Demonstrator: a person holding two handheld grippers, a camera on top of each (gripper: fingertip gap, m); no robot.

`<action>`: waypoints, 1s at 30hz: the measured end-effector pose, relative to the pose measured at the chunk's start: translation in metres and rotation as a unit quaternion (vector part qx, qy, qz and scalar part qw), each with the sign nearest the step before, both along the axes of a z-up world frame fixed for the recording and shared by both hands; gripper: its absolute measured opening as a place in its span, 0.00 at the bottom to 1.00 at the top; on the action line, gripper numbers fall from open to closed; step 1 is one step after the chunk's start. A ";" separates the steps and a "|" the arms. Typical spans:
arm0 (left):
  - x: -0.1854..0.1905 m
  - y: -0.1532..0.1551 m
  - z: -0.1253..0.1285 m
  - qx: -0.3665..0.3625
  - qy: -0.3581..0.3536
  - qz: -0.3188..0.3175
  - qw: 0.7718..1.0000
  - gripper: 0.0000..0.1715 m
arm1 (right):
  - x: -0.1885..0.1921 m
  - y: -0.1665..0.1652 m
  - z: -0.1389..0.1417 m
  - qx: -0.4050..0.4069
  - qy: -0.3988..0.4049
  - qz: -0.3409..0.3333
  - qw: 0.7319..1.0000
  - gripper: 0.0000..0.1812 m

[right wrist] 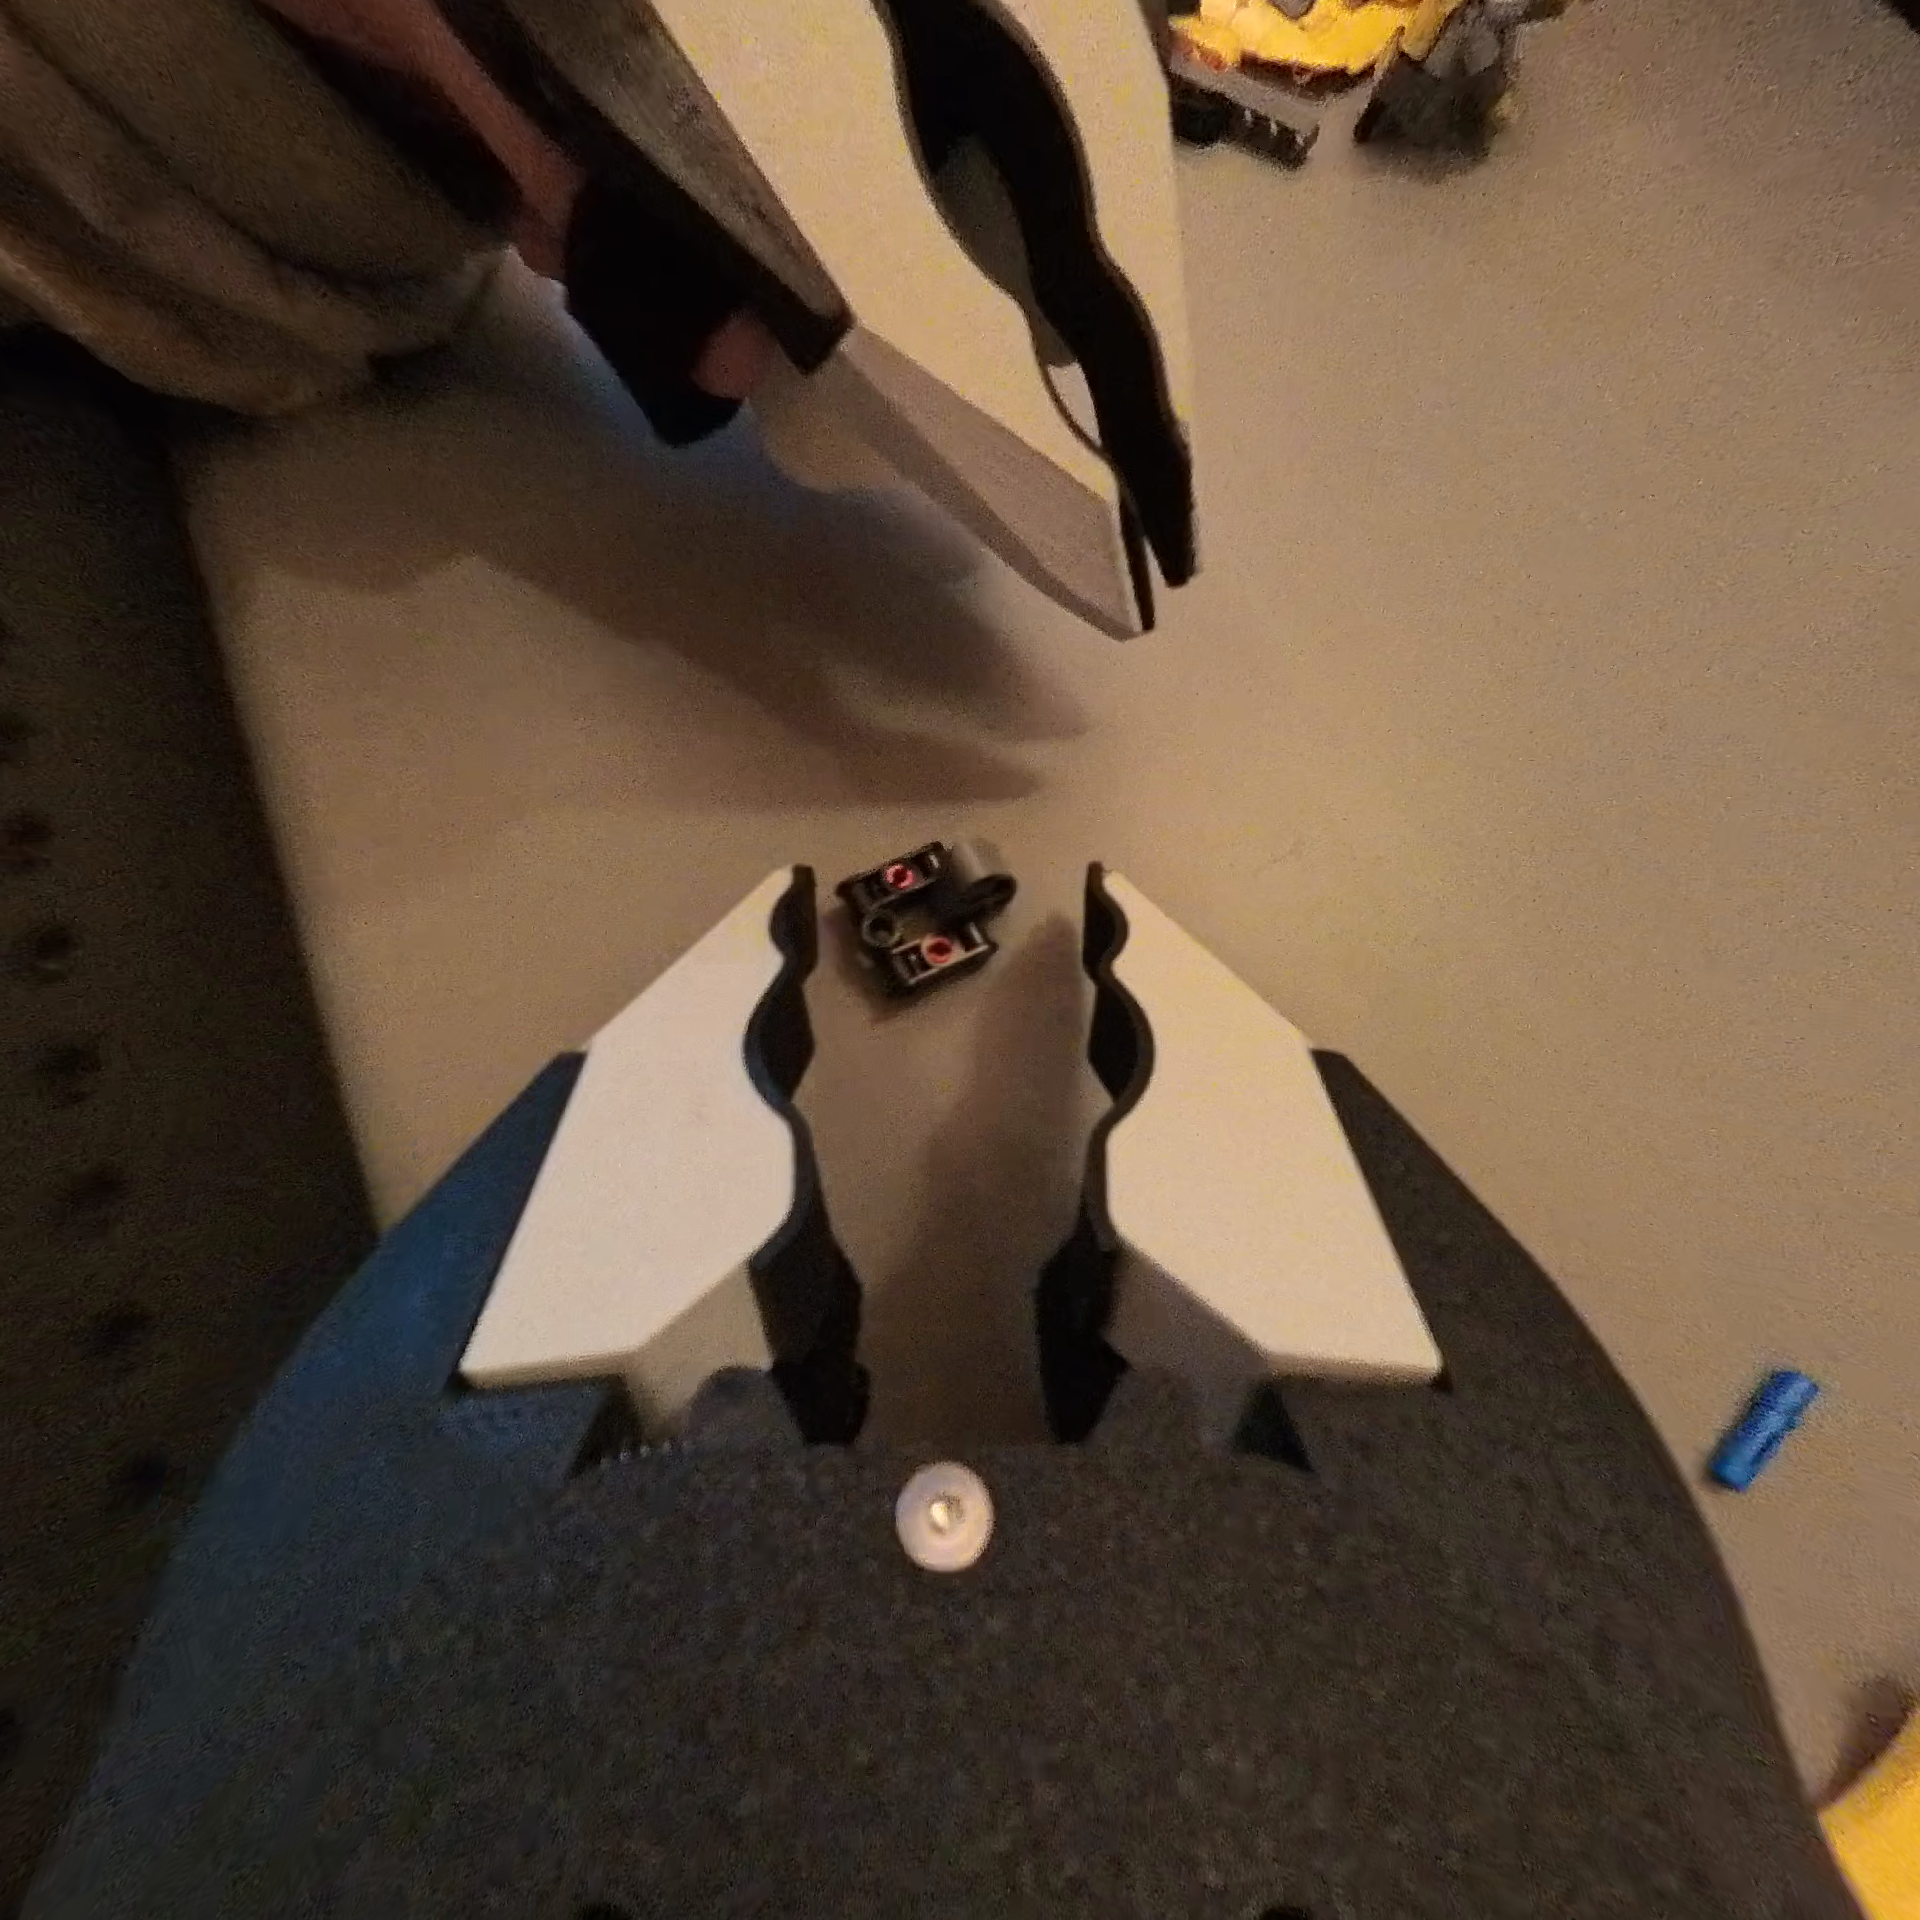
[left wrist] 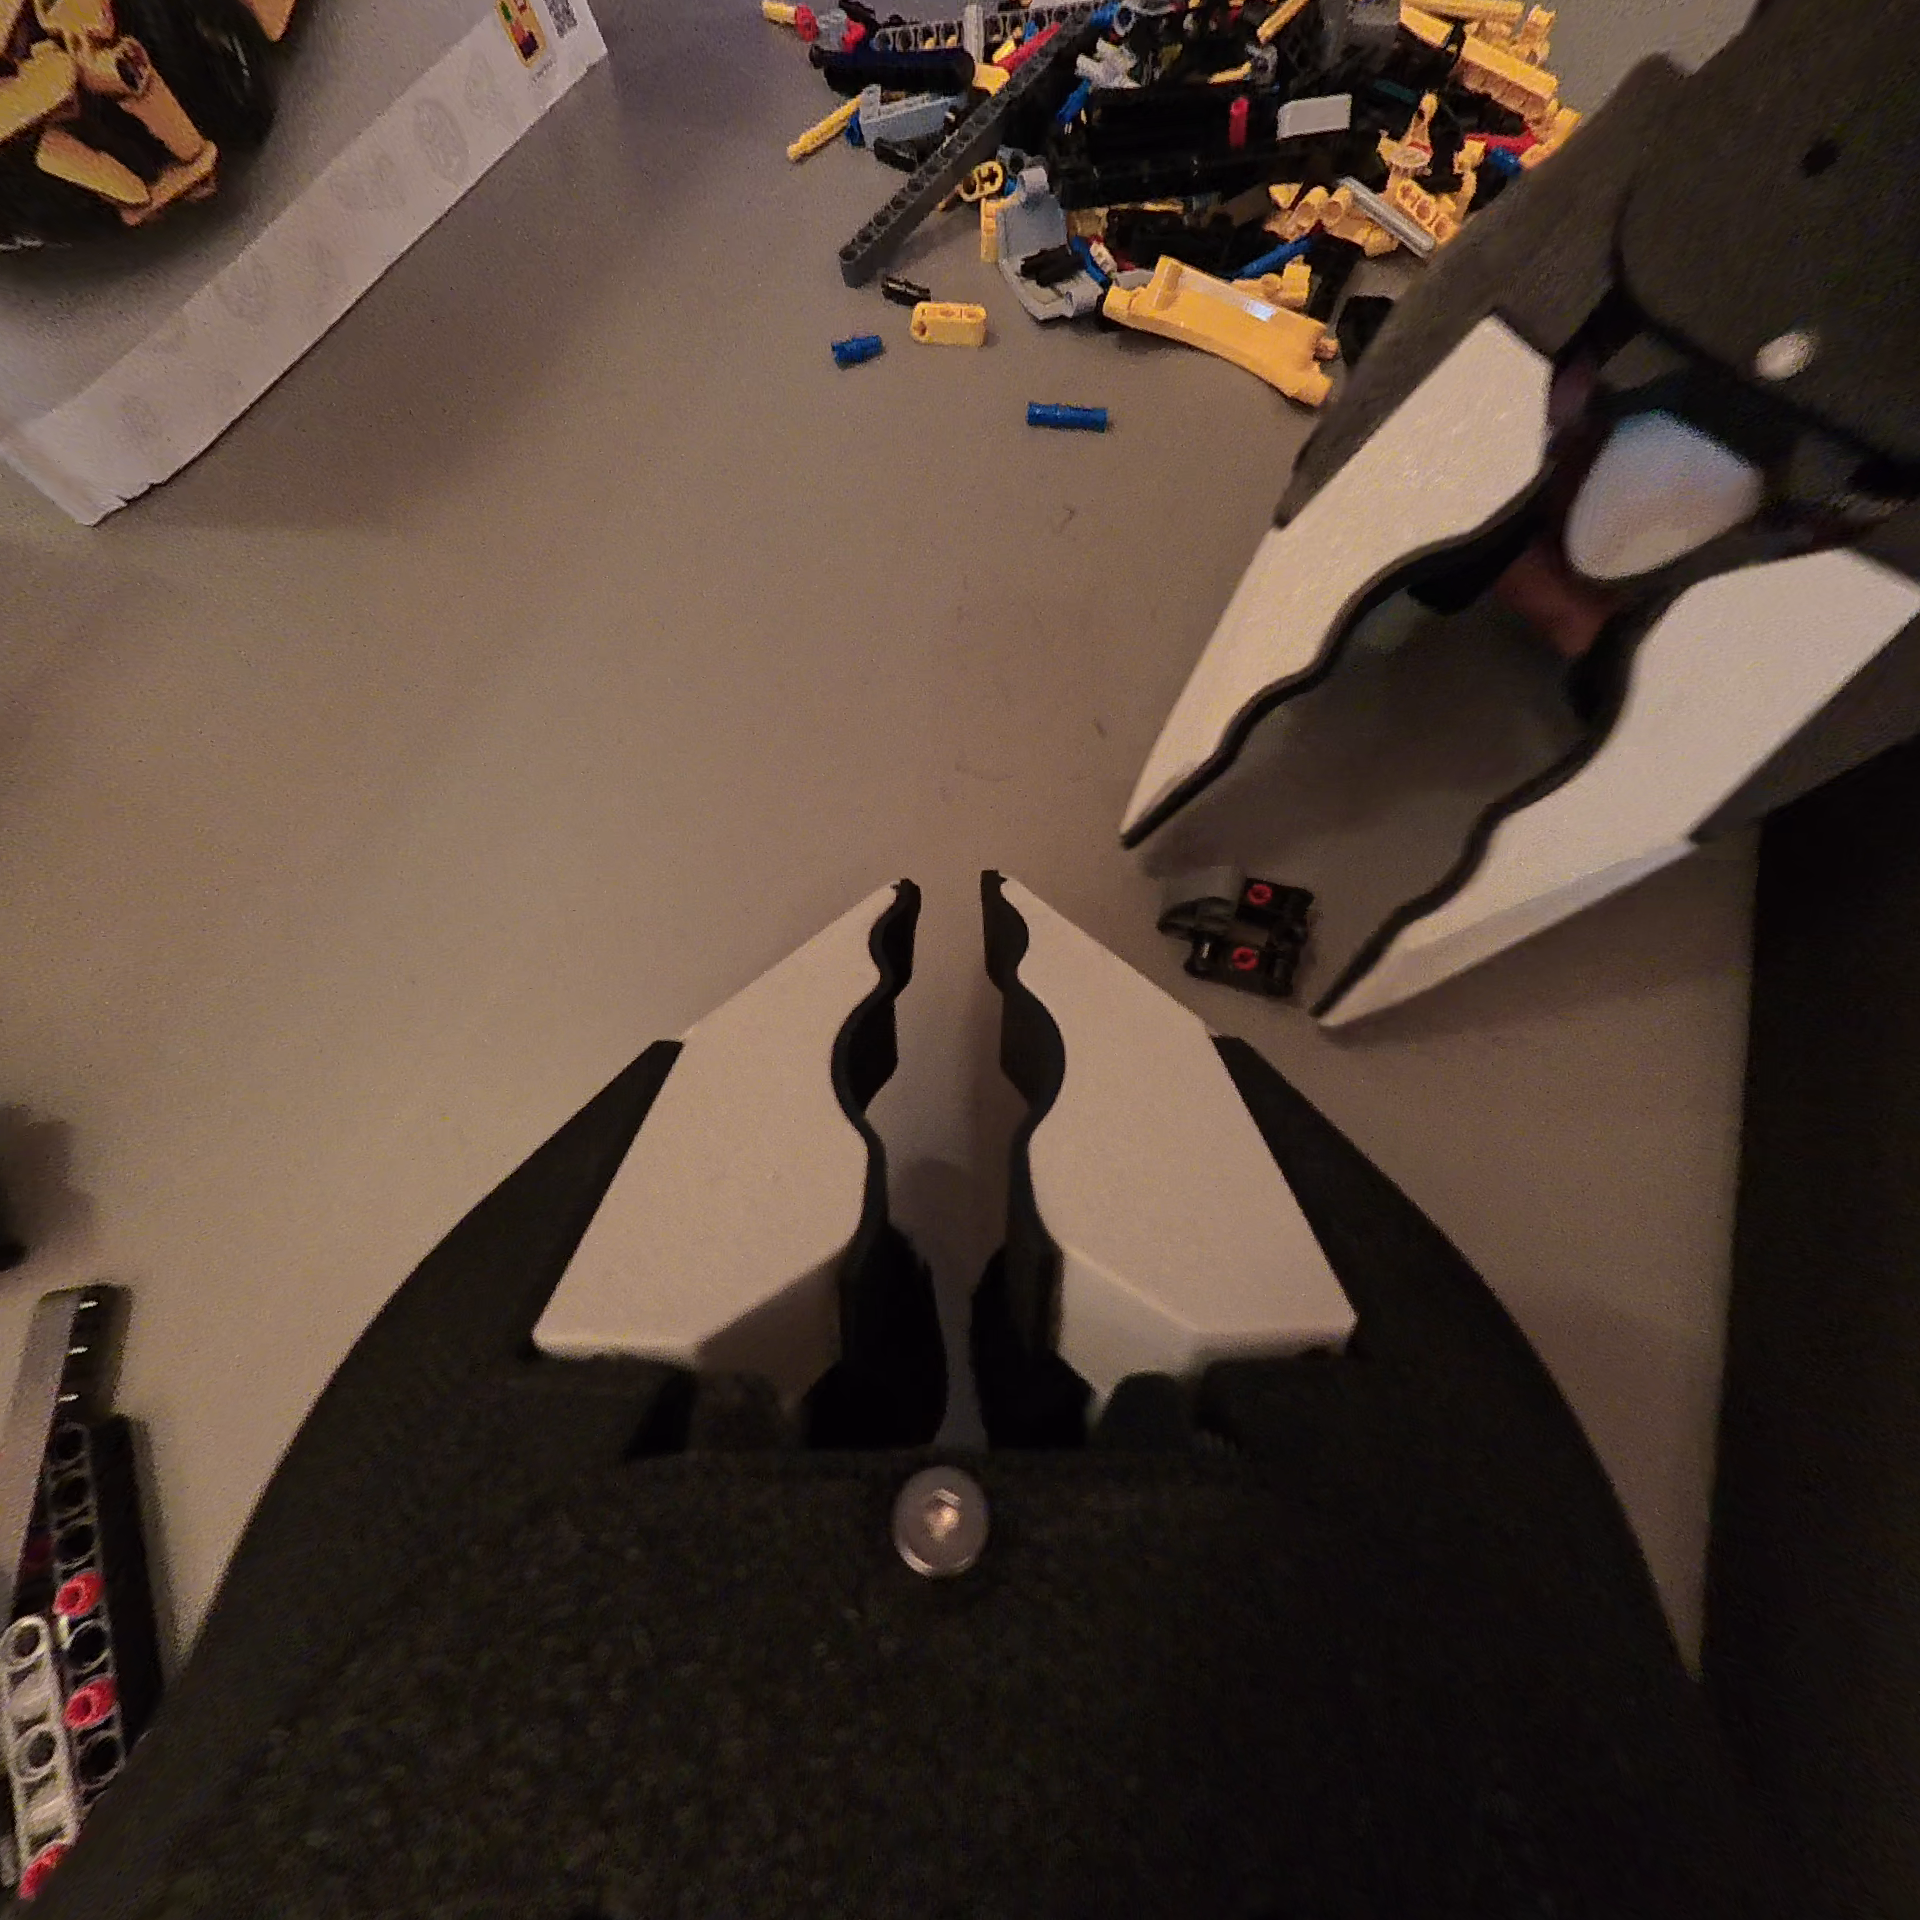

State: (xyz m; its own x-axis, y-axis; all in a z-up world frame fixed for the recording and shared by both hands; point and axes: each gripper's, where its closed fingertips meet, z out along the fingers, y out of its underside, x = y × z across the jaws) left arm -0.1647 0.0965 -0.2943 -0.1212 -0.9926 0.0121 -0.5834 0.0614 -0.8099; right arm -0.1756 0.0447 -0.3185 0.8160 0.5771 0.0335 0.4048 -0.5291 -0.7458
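Note:
A small black assembly with two red pins and a grey part (right wrist: 925, 920) lies on the grey table. My right gripper (right wrist: 940, 883) is open, and the assembly sits between its fingertips, closer to the left one and not gripped. In the left wrist view the right gripper (left wrist: 1226, 925) comes in from the upper right and straddles the same assembly (left wrist: 1242, 935). My left gripper (left wrist: 951, 883) is empty, its jaws nearly closed with a thin gap. It hovers over bare table just left of the assembly. It also shows in the right wrist view (right wrist: 1153, 603), held by a hand.
A pile of yellow, black and blue building parts (left wrist: 1195, 156) lies at the far side. Loose blue pins (left wrist: 1067, 416) and a yellow connector (left wrist: 948, 322) lie before it. A booklet (left wrist: 291, 260) sits at the far left, and a beam assembly (left wrist: 62, 1558) at the near left. There is about 6 cm between the tips of the two grippers. The yellow connector (left wrist: 948, 322) is about equally far from each gripper, around 20 cm.

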 end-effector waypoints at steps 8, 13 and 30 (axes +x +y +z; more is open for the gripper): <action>0.001 -0.011 0.026 -0.146 -0.044 0.003 0.988 0.07 | 0.004 0.014 0.054 0.141 0.070 0.015 0.987 0.18; -0.001 -0.032 0.085 -0.351 -0.150 -0.060 0.922 0.11 | 0.017 0.013 0.088 0.292 -0.070 -0.008 0.954 0.18; -0.006 -0.053 0.092 -0.343 -0.171 -0.124 0.915 0.05 | 0.004 -0.008 0.117 0.253 0.192 -0.040 0.947 0.20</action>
State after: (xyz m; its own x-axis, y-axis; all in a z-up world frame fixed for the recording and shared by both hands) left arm -0.1710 0.0439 -0.2027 -0.4550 -0.7069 0.5415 -0.3247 -0.4346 -0.8401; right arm -0.1717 0.0365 -0.2017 0.8648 0.5017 -0.0183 0.0264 -0.0818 -0.9963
